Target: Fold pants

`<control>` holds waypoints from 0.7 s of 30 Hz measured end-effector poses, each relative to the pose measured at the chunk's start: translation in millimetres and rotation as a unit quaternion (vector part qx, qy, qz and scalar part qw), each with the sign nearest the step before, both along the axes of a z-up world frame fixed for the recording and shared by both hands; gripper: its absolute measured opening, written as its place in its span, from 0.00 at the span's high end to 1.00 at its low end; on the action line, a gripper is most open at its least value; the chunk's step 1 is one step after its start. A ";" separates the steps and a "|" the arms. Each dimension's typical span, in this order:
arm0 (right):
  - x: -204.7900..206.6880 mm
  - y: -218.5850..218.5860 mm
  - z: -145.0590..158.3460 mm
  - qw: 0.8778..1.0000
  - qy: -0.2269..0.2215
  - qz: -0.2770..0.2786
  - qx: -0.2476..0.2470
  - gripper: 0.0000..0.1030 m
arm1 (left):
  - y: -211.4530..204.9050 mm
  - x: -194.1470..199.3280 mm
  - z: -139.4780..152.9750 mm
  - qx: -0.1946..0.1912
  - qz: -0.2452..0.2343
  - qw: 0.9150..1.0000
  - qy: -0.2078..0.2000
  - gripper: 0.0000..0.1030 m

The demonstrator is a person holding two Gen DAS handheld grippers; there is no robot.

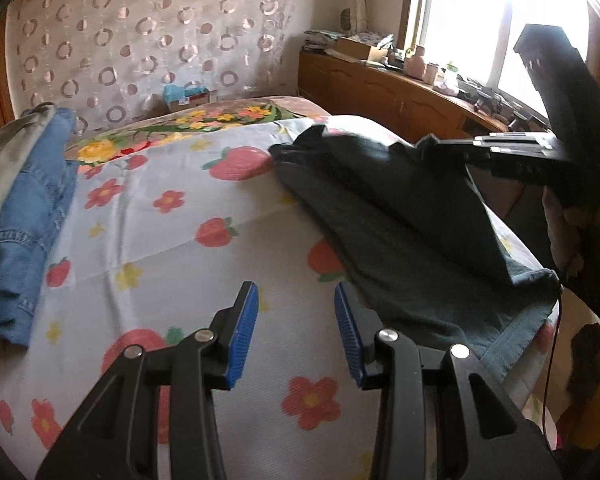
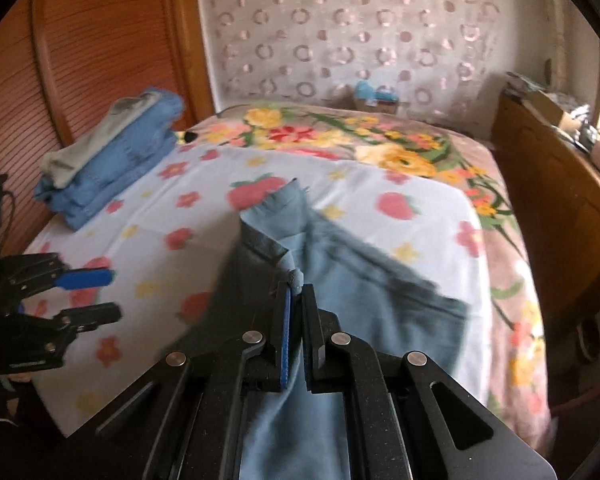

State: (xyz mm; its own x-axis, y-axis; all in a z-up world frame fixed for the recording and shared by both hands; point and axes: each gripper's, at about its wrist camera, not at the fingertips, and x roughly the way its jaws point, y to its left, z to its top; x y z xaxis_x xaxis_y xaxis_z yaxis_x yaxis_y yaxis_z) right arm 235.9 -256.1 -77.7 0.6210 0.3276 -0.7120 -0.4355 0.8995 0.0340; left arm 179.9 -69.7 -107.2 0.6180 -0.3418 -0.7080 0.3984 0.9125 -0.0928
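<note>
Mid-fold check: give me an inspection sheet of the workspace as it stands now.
Surface: bed under strawberry-print sheet.
Job's things: grey-blue pants spread on sheet, one edge lifted.
Clutter: folded jeans stack at bed's far corner.
Grippers: right gripper shut on pants fabric; left gripper open, empty, over sheet.
Cables: thin dark cord beside the bed edge.
Surroundings: wooden cabinet with clutter under window; patterned curtain behind.

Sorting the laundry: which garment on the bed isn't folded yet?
The dark teal pants, spread loose, pinched by the right hand-held gripper. The blue jeans and grey garment sit stacked, folded.
</note>
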 end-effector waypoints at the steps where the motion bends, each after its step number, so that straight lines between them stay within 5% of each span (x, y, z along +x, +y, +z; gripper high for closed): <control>1: 3.9 -8.0 0.2 1.000 -0.003 -0.006 -0.005 0.98 | -3.1 0.4 -0.1 0.001 -0.002 1.000 0.001 0.63; 19: 57.8 -95.2 -25.5 0.994 0.010 -0.094 -0.048 0.98 | -24.2 0.9 -4.6 0.012 -0.008 1.000 0.009 0.63; 21: 56.9 -95.8 -26.5 0.994 0.010 -0.102 -0.050 0.87 | -25.9 -0.3 -5.1 0.013 -0.008 1.000 0.009 0.63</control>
